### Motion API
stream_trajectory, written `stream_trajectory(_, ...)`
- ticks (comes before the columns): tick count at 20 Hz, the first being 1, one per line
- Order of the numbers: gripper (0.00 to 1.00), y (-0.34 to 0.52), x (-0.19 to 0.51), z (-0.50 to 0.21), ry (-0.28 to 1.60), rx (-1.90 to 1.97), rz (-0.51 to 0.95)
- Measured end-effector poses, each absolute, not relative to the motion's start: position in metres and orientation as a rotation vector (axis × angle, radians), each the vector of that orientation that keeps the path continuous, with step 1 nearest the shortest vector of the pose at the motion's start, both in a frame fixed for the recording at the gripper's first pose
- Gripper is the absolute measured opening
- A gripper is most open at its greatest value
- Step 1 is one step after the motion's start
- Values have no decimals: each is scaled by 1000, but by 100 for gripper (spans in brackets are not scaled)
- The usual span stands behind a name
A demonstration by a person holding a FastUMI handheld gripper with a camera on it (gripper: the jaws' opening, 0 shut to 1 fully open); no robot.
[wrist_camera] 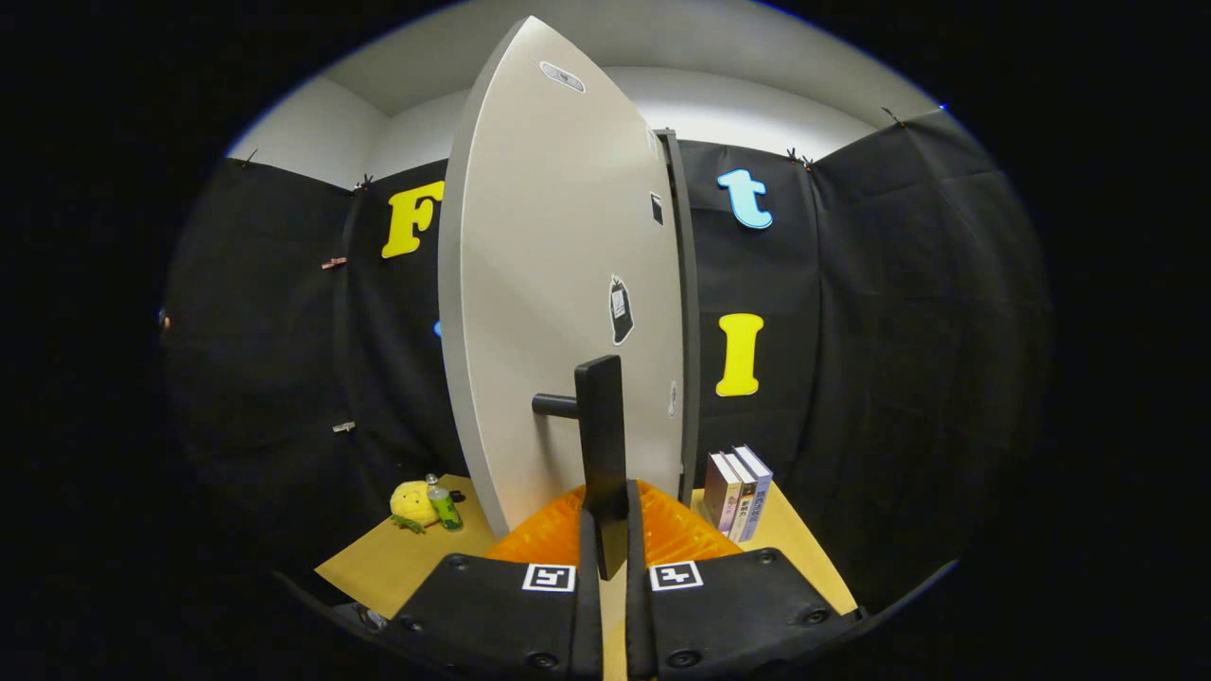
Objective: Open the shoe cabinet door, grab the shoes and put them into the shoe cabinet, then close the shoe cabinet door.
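The shoe cabinet door, a pale grey panel, stands swung partway out towards me, edge-on at its left. A black bar handle sticks out from the door on a short stub. My gripper is shut on the lower end of this handle, which is pinched between both fingers. Behind the door's right edge runs the dark cabinet frame. No shoes can be made out.
The tabletop is brown. A yellow plush toy and a small green bottle lie to the left of the door. Several upright books stand to the right, beside the cabinet.
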State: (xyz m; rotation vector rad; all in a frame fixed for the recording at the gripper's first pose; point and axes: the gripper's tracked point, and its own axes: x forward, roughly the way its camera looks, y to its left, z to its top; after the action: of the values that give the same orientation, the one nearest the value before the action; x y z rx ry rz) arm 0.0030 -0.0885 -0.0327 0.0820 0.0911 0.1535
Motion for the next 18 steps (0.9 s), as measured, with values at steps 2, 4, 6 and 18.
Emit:
stream_trajectory(2, 14, -104, 1, -33, 91, 100, 141)
stream_trajectory(4, 13, -117, -2, -32, 85, 121, 131)
stream_trajectory(6, 13, -128, -4, -31, 81, 113, 128)
stream_trajectory(18, 10, -179, -8, -24, 47, 168, 43)
